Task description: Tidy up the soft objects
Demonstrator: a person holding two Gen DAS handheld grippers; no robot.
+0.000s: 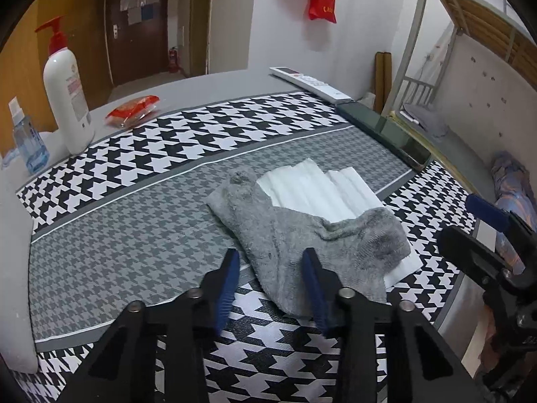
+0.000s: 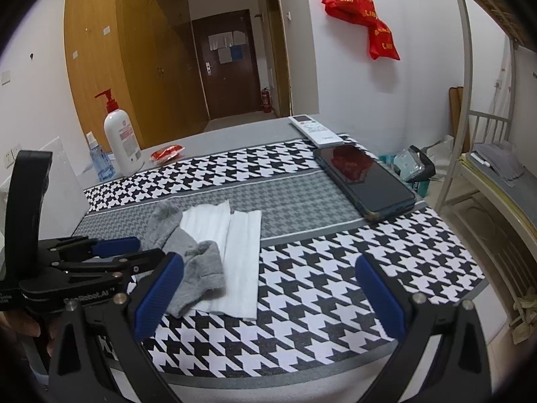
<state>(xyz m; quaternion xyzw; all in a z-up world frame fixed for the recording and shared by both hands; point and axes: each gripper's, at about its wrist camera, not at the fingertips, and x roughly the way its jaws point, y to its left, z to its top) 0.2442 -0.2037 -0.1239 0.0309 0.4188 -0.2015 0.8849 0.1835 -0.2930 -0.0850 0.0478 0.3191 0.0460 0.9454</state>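
- Your left tongs (image 1: 271,280) stand partly open, pointed down at the near end of the grey sock (image 1: 302,238). The sock's near edge lies between the two blue pads; the right pad (image 1: 313,288) sits against or over the fabric, the left pad (image 1: 228,285) is clear of it. No firm grip is visible (the pads do not press the cloth from both sides).
- Your right tongs (image 2: 268,292) are wide open and hold nothing. Between the pads there is only the houndstooth mat (image 2: 319,268). Its left pad (image 2: 161,288) is just beside the sock's edge; contact cannot be confirmed.
- The grey sock lies flat on the worktop (image 1: 208,84), on the mat, partly overlapping a folded white cloth (image 1: 322,191) that rests beneath and beyond it.
- At the worktop's far right edge, a dark phone (image 2: 365,181) and a white remote (image 2: 315,129) lie end to end.
- At the far left stand a white pump bottle (image 1: 68,100) and a small clear bottle (image 1: 28,147), with a red packet (image 1: 134,110) near them.
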